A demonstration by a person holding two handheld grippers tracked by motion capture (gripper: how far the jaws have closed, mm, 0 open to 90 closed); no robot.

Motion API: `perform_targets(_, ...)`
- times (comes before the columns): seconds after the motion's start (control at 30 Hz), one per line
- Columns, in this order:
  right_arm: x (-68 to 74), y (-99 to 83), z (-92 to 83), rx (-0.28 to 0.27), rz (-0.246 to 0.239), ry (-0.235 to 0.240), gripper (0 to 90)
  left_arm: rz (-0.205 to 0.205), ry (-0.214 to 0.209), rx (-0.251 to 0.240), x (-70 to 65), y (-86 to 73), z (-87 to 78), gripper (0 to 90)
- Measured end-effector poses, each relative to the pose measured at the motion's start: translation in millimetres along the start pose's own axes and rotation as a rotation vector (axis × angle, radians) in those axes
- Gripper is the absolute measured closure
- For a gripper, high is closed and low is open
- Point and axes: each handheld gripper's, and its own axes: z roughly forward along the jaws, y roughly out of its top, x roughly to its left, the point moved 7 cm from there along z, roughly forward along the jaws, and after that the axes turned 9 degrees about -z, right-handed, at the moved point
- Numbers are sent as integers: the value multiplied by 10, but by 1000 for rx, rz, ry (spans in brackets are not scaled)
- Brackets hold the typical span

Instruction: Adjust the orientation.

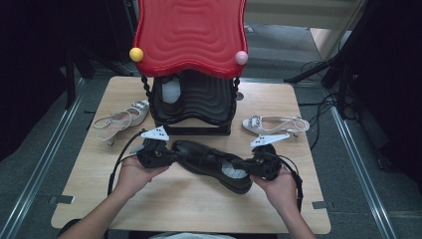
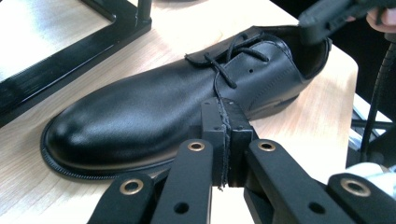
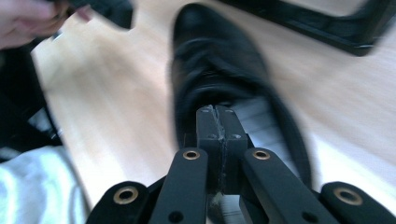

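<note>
Left gripper (image 2: 223,140): seen close up in its own view, black jaws pressed together on a thin black lace (image 2: 219,84) that runs up to the shoe's lacing; in the high view it sits at the shoe's toe end, held in the person's left hand (image 1: 130,175).
Right gripper (image 3: 219,135): jaws closed flat against each other, tip at the shoe's heel opening; the blurred view does not show whether anything is pinched between them. Held in the right hand (image 1: 278,190).
Black lace-up shoe (image 1: 211,162): lies on the wooden table (image 1: 199,209), near the person's edge, between the two grippers, toe toward the left one.
Red and black shoe rack (image 1: 191,69): stands at the table's far side, behind the shoe.
Pale slingback shoes: one left of the rack (image 1: 119,122), one right of it (image 1: 273,124), both on the table.
</note>
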Motion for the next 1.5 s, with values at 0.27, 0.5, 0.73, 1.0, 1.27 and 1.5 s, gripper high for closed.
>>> perform_targets(0.27, -412, 33, 107, 3, 15, -36, 900, -25, 7, 3, -56, -43, 184, 900)
perform_targets(0.5, -524, -31, 277, 30, -12, -53, 900, -33, -8, 12, -52, -161, 270, 896)
perform_targets(0.73, -473, -61, 326, 30, -8, -48, 900, 2, 10, 71, -101, -279, 398, 898)
perform_targets(1.0, -344, -141, 290, 38, 26, -31, 900, -4, -3, 84, -89, -295, 435, 891)
perform_targets(1.27, -159, -204, 282, 57, 35, -25, 900, -36, -15, 87, -14, -267, 414, 887)
perform_targets(1.5, -1, -270, 269, 66, 59, -24, 900, -50, -23, 84, 22, -235, 426, 881)
